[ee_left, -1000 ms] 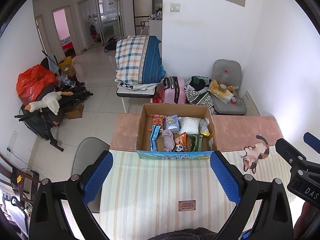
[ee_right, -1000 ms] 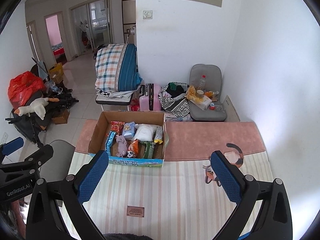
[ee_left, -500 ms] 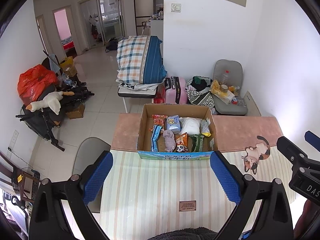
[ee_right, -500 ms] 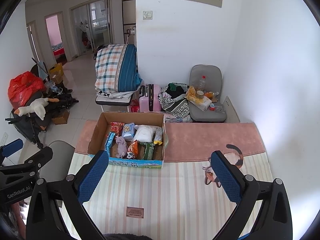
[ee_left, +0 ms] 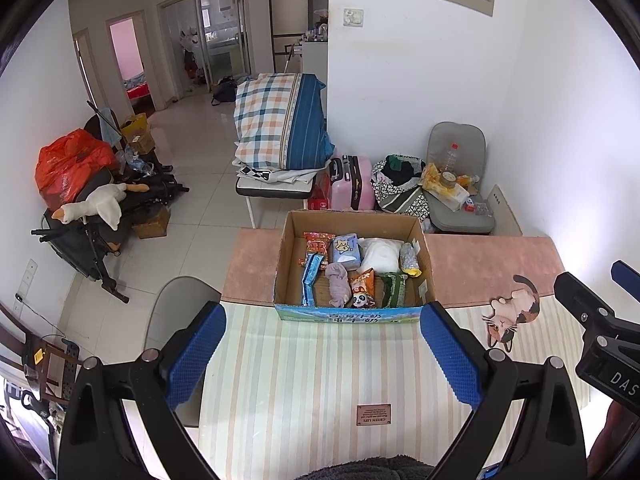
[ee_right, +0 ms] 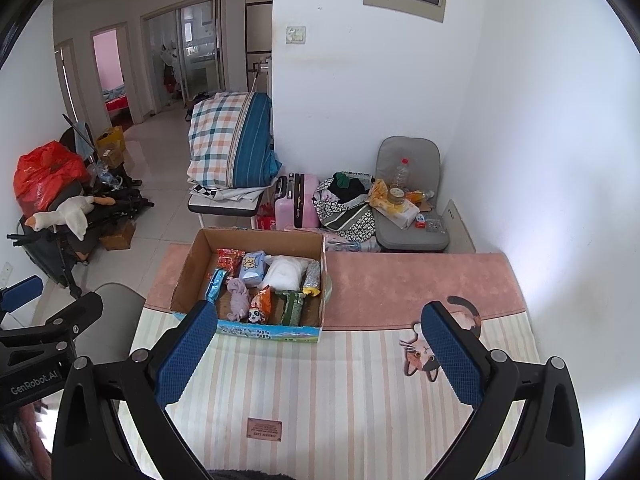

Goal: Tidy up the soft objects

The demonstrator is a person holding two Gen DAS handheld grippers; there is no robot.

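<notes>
My left gripper [ee_left: 322, 354] hangs above the striped counter [ee_left: 320, 380] with its two blue pads spread wide and nothing between them. My right gripper [ee_right: 316, 354] is spread just as wide and equally empty.

From the left gripper, the one cardboard box [ee_left: 352, 314] sits at 12 o'clock, near but apart from the pads, on the counter where the stripes meet the pink runner [ee_left: 488, 264]. Its long axis runs 9 to 3 o'clock, open top upward. From the right gripper the box lies at about 11 o'clock.

Inside I count one mauve soft cloth [ee_left: 338, 282], bunched, its long axis running 12 to 6 o'clock, near the front middle. One white pillowy bag [ee_left: 380, 256] lies at its 1 o'clock, slanting toward 1. One blue tissue pack [ee_left: 346, 250] sits at the cloth's 12 o'clock. One blue flat packet [ee_left: 311, 282] lies at its 9 o'clock, also lengthwise 12 to 6. One panda snack bag [ee_left: 362, 294] touches the cloth at 3 o'clock.

One cat-shaped mat [ee_left: 512, 314] lies at the box's 3 o'clock.
</notes>
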